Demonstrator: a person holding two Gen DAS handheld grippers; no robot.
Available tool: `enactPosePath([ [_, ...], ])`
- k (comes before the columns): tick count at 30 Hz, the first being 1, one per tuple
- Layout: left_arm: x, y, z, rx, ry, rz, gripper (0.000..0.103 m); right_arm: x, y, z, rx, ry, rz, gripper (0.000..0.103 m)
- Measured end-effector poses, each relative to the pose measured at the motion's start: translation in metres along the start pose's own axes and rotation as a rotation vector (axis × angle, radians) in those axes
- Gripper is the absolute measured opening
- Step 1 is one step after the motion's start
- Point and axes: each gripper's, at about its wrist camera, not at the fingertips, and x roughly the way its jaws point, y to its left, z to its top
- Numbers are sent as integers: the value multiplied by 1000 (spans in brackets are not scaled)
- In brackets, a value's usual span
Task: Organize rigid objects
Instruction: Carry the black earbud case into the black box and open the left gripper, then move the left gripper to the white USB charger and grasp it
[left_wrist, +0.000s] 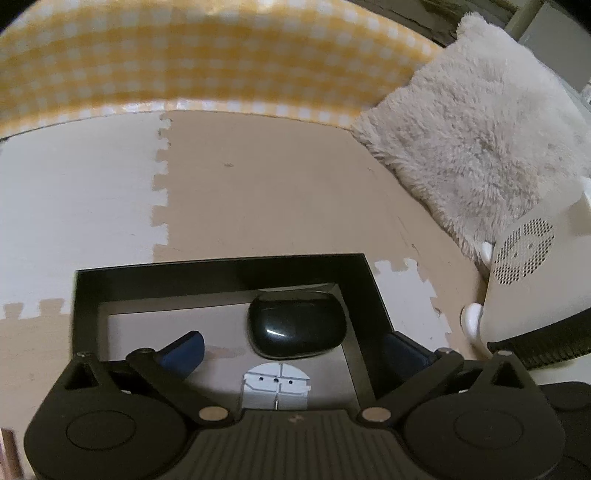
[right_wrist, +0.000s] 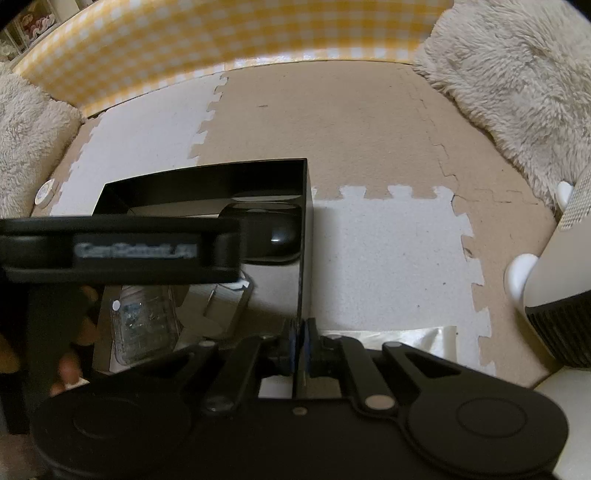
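Note:
A black open box (left_wrist: 221, 275) sits on the foam floor mat. A glossy black rounded case (left_wrist: 297, 326) lies inside it at the far right, with a small white piece (left_wrist: 276, 384) nearer me. My left gripper (left_wrist: 295, 349) hovers over the box, jaws wide apart and empty, blue pads (left_wrist: 184, 350) showing. In the right wrist view the box (right_wrist: 303, 236) holds the black case (right_wrist: 275, 232) and a clear plastic packet (right_wrist: 146, 325). My right gripper (right_wrist: 299, 343) is shut, clamped on the box's right wall. The left gripper's body (right_wrist: 118, 251) crosses over the box.
A yellow checked barrier (left_wrist: 207, 62) runs along the back. Fluffy cream cushions (left_wrist: 480, 140) lie at right and another (right_wrist: 26, 136) at left. A white perforated appliance (left_wrist: 528, 266) stands at right. A small white disc (right_wrist: 44, 192) lies on the mat.

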Motion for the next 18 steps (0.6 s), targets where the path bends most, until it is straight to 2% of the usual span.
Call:
enactPosePath([
  [18,-73,7,-17,84,-38,41,103,0,1,0,-2,-2,-1,5],
])
